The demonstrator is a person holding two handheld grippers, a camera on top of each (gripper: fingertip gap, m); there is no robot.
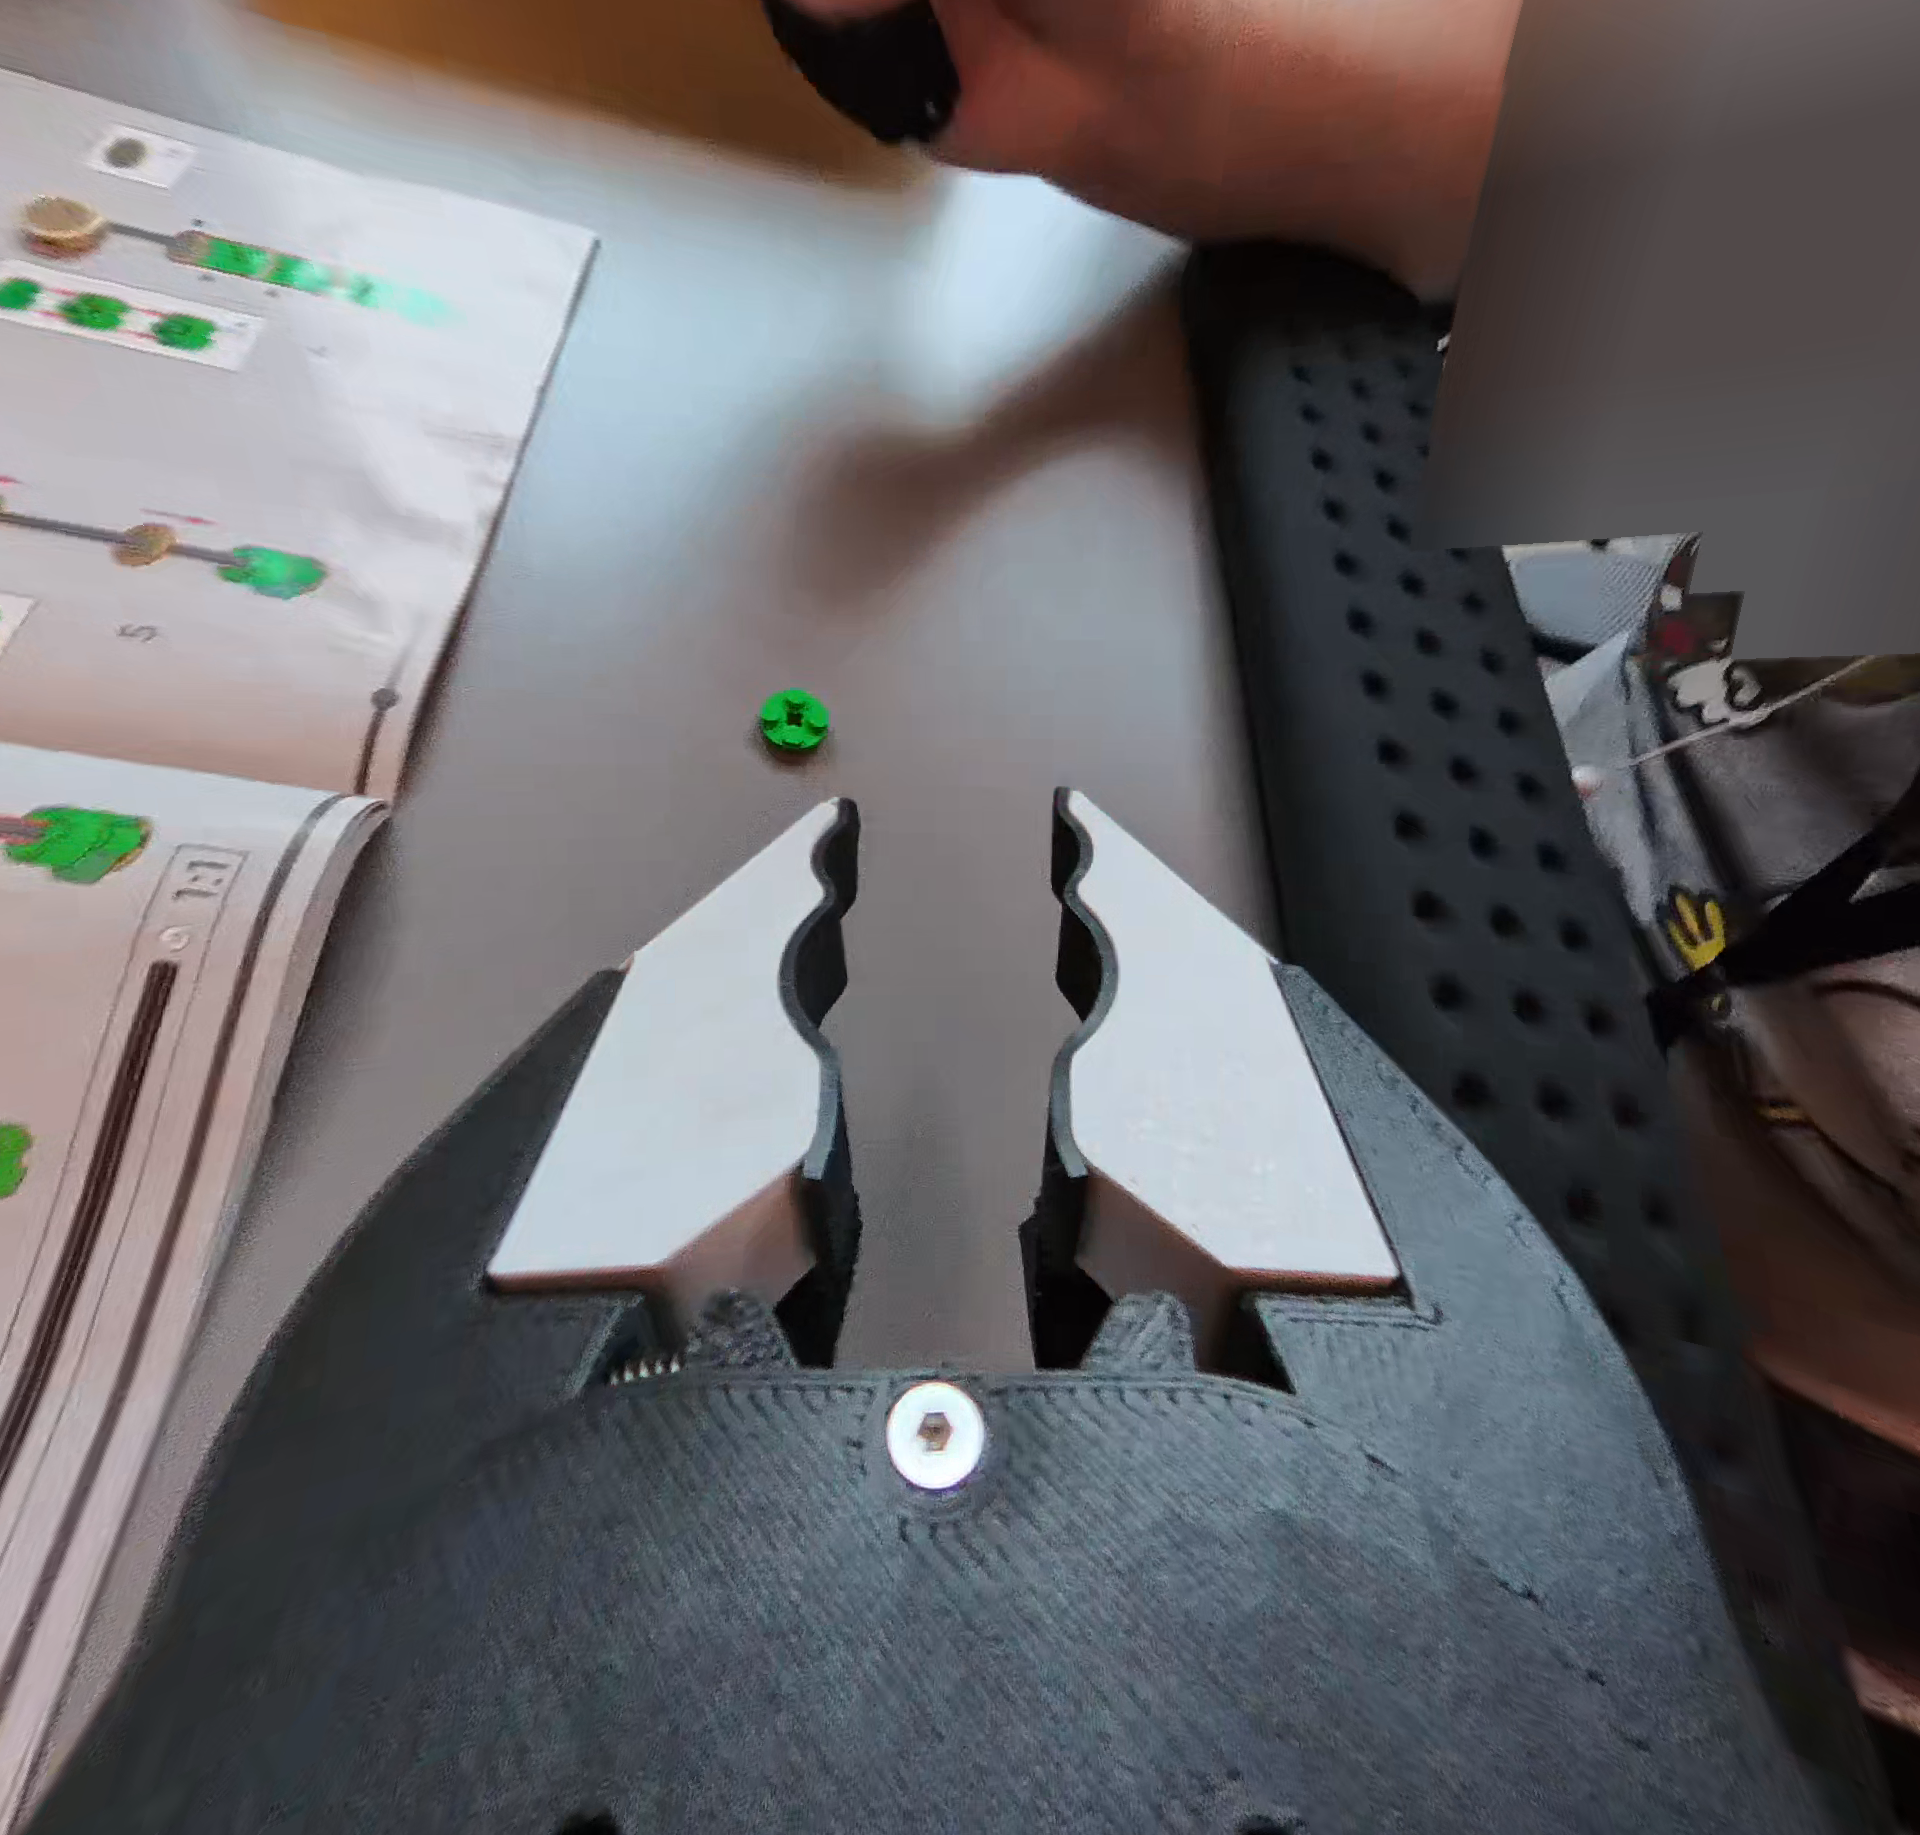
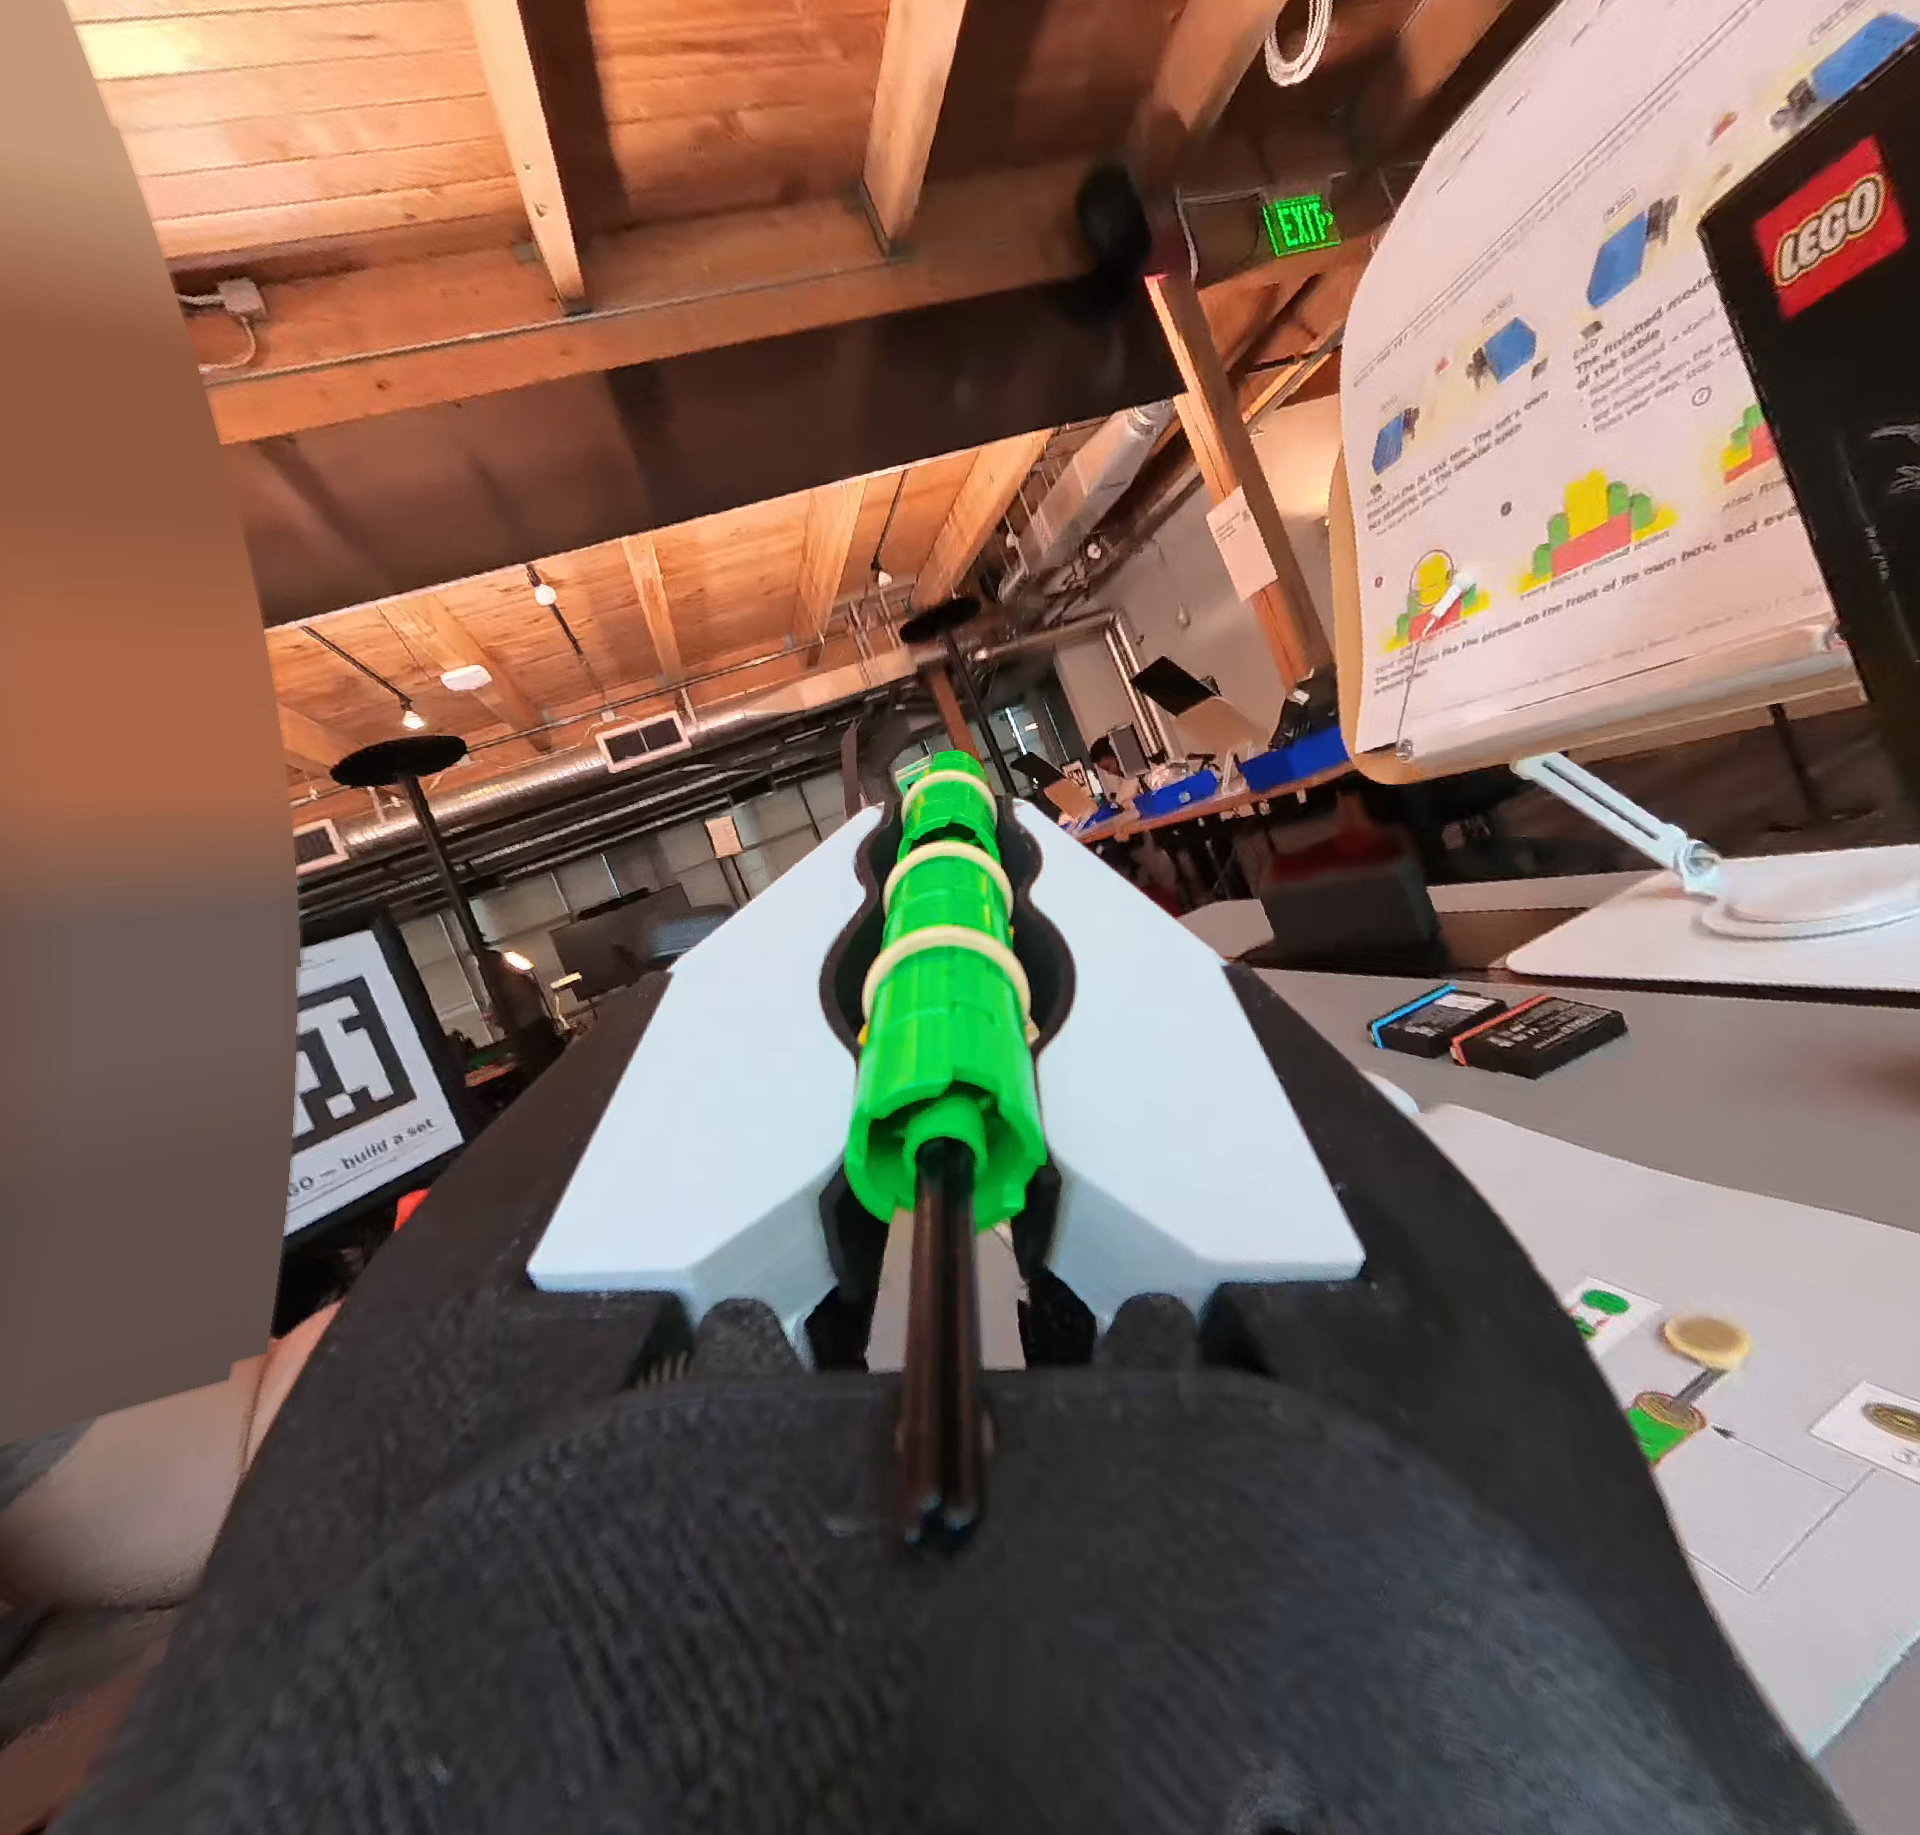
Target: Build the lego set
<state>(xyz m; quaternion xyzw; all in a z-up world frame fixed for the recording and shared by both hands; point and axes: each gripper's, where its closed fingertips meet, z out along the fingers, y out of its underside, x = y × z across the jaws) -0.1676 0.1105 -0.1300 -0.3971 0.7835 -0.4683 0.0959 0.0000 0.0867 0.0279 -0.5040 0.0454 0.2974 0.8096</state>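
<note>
Green round plate (image 1: 794, 719) lies beside booklet (image 1: 260, 455), unobstructed

My left gripper (image 1: 954, 811) hangs over the table (image 1: 935, 351); a stud (image 1: 794, 717) lies just ahead, the booklet (image 1: 239, 497) to the left.

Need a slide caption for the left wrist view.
Open left tool hovers just short of a round green piece on the grey table.

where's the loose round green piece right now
In the left wrist view, the round green piece lies on the grey table, just ahead of the open left tool, off its left fingertip, right of the instruction booklet.
</note>
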